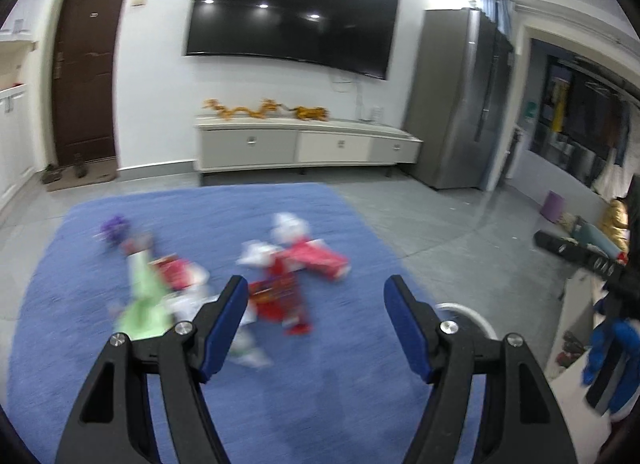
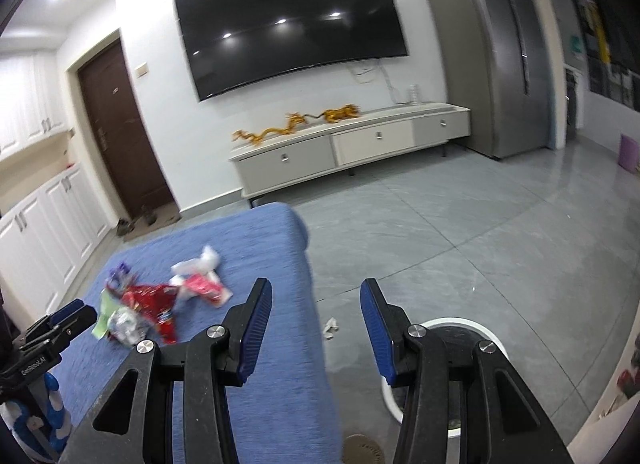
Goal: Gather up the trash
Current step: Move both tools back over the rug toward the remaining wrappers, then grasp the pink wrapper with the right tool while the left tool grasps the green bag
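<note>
A blue-covered table (image 1: 280,404) carries a loose heap of trash, blurred in the left wrist view. Going left to right across the heap: a purple wrapper (image 1: 115,229) lies nearest the table's far left side, a pale green wrapper (image 1: 144,296) sits just beside it toward the near edge, and a crumpled red packet (image 1: 280,296) lies in the middle, touching a white crumpled piece (image 1: 289,227) and a red-and-white packet (image 1: 320,258) on the right of the heap. All of it lies on the cloth, held by neither tool.

The left gripper (image 1: 316,296) hangs above the table's near edge with its blue pads spread wide and nothing between them; the red packet shows just past its left pad.

The right gripper (image 2: 316,304) is likewise released, its jaws apart and bare, poised over the table's right edge and the grey tiled floor (image 2: 460,232). Below it on the floor stands a white round bin (image 2: 460,322), partly hidden behind the right finger, and a small white scrap (image 2: 331,327) lies on the tiles just beside the table.

Against the far wall stand a television (image 2: 292,24), a low cabinet (image 2: 344,144) and a grey fridge (image 2: 488,48).
</note>
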